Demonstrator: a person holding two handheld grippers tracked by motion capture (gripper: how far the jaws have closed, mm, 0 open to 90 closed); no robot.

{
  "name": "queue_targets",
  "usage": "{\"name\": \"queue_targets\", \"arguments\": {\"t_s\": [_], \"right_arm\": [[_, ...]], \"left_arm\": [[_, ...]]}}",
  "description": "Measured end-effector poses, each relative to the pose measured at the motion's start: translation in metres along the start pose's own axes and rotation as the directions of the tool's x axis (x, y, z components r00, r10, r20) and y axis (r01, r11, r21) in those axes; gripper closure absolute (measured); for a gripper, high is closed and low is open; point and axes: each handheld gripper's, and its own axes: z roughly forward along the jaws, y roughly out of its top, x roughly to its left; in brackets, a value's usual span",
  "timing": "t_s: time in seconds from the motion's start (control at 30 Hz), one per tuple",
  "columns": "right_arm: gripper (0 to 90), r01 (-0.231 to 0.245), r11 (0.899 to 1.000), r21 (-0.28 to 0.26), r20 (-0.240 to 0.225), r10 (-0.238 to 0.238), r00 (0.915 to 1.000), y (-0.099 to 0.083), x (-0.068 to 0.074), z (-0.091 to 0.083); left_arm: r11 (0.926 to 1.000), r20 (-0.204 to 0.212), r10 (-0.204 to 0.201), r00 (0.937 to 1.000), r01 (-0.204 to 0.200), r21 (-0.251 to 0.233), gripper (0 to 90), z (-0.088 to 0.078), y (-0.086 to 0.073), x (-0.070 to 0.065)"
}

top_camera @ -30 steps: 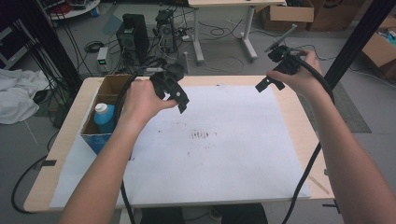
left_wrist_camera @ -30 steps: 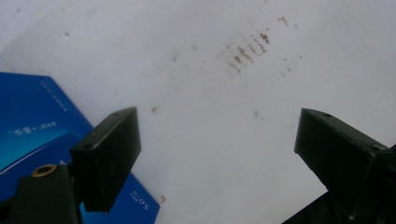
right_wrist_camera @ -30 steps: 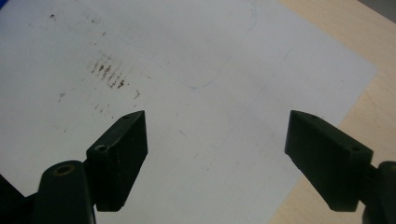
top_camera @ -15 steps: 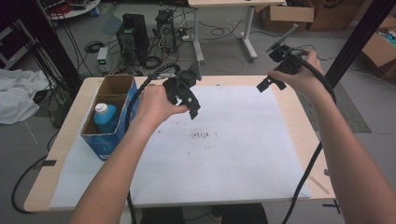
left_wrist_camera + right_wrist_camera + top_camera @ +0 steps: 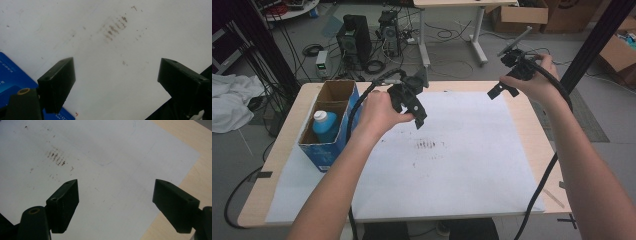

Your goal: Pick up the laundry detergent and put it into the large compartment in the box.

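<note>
Held in the person's left hand above the white paper sheet (image 5: 462, 160), my left gripper (image 5: 417, 112) is right of the blue box. In the left gripper view my left gripper (image 5: 116, 75) stands open, nothing between its jaws, over brown smudges (image 5: 113, 28) on the paper. My right gripper (image 5: 502, 90) hangs in the air over the table's back right corner. The right gripper view shows my right gripper (image 5: 116, 192) open and empty above the paper, the smudges (image 5: 56, 157) to its upper left.
A blue cardboard box (image 5: 329, 145) at the table's left side holds a blue bottle with a white cap (image 5: 324, 122); its corner (image 5: 15, 75) shows beside the left jaw. The bare wooden table edge (image 5: 195, 157) runs along the paper's right. Cables trail from both grippers.
My left gripper has moved right, away from the blue box and toward the middle of the paper. The right gripper has hardly moved.
</note>
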Motion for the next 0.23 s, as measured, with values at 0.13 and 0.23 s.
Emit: {"name": "queue_targets", "arguments": {"t_s": [0.13,0.23], "right_arm": [[20.9,-0.004,1.0,0.004,-0.001,0.004,1.0,-0.0009,0.0,0.0002],[20.8,0.0,1.0,-0.001,-0.004,0.0,1.0,-0.0011,0.0005,0.0005]], "left_arm": [[0.9999,-0.006,0.0,1.0,0.0,-0.011,15.2,-0.0005,-0.0006,-0.0007],[0.9999,-0.006,-0.001,1.0,0.001,-0.013,15.2,-0.0004,-0.0012,-0.0004]]}}
